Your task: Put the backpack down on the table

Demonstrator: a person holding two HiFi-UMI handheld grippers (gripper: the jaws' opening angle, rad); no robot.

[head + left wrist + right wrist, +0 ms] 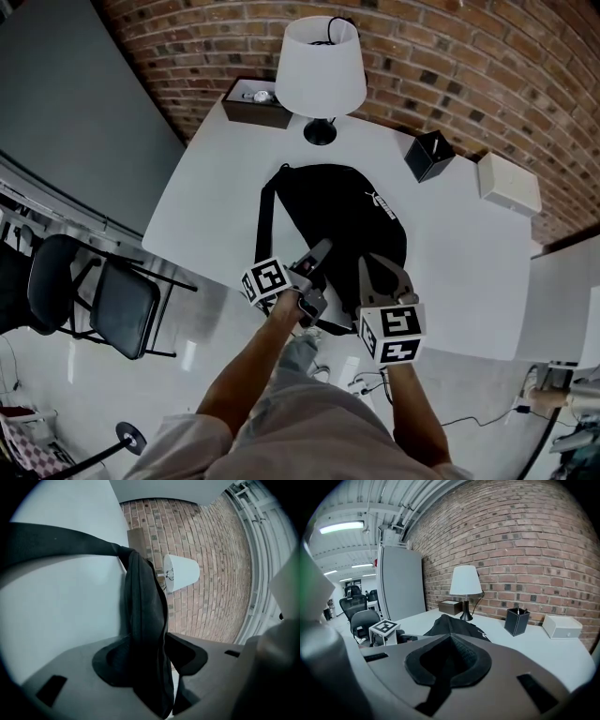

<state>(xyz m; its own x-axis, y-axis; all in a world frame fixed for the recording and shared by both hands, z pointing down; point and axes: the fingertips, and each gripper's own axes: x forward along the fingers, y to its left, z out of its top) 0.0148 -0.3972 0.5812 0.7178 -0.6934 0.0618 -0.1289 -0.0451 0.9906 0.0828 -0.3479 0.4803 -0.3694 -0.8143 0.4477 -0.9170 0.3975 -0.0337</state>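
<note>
A black backpack (pixel 328 211) lies flat on the white table (pixel 206 206), one shoulder strap (pixel 265 220) stretched along its left side. Both grippers sit at its near edge. My left gripper (pixel 319 277) is turned on its side. In the left gripper view its jaws (pixel 154 660) stand open, a fold of the black backpack fabric (pixel 143 611) hanging between them against one pad. My right gripper (pixel 382 272) is beside it on the right. In the right gripper view its pads (pixel 449 660) are closed on a black strap, with the backpack (pixel 454 625) just beyond.
A white lamp (pixel 321 70) and a brown box (pixel 255 103) stand at the table's far edge, a black pen holder (pixel 429 155) and a white box (pixel 509 183) to the right. Black chairs (pixel 94 291) stand on the floor at left.
</note>
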